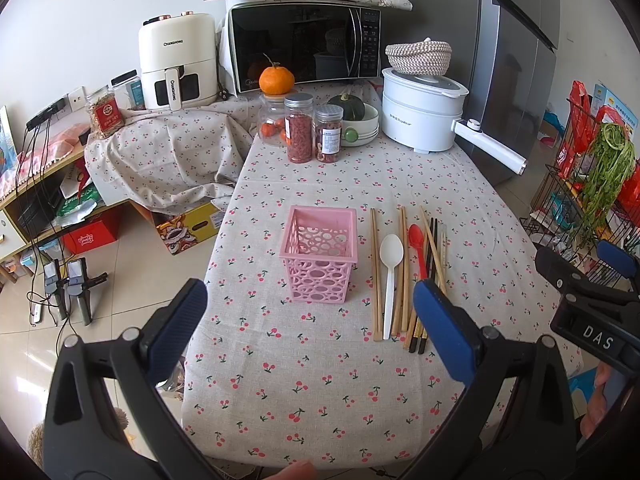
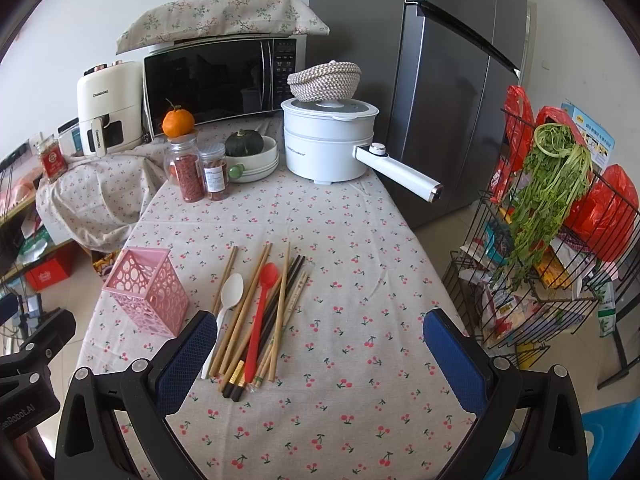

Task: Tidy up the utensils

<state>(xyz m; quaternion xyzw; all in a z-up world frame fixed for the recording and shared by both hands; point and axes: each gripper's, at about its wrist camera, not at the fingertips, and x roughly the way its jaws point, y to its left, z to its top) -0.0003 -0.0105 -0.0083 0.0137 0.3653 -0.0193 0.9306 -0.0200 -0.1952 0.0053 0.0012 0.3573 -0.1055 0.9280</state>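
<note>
- Left gripper (image 1: pixel 312 328): jaws spread wide, nothing between them, hovering over the tablecloth (image 1: pixel 320 392) near the table's front edge.
- Right gripper (image 2: pixel 320 354): also wide apart & empty, over the cloth; its left finger sits just in front of the utensil ends.
- Pink basket (image 1: pixel 320 254) stands upright mid-table, w/ nothing visible inside (cut-out circle walls); in the left wrist view it's at 12 o'clock from the left gripper.
- Utensils lie flat in a loose bunch just beside the basket, at its 3 o'clock, not touching it:
- white spoon (image 1: pixel 390 272), bowl pointing away
- red spoon (image 1: pixel 417 244), partly on top of the sticks
- wooden chopsticks (image 1: pixel 375 272), several, roughly parallel
- black chopsticks (image 1: pixel 432 240) crossing among them
- In the right wrist view the bunch is at approx 11 o'clock from the right gripper.
- Back of table: white pot (image 1: pixel 420 112), jars (image 1: pixel 299 128), microwave (image 1: pixel 304 44).
</note>
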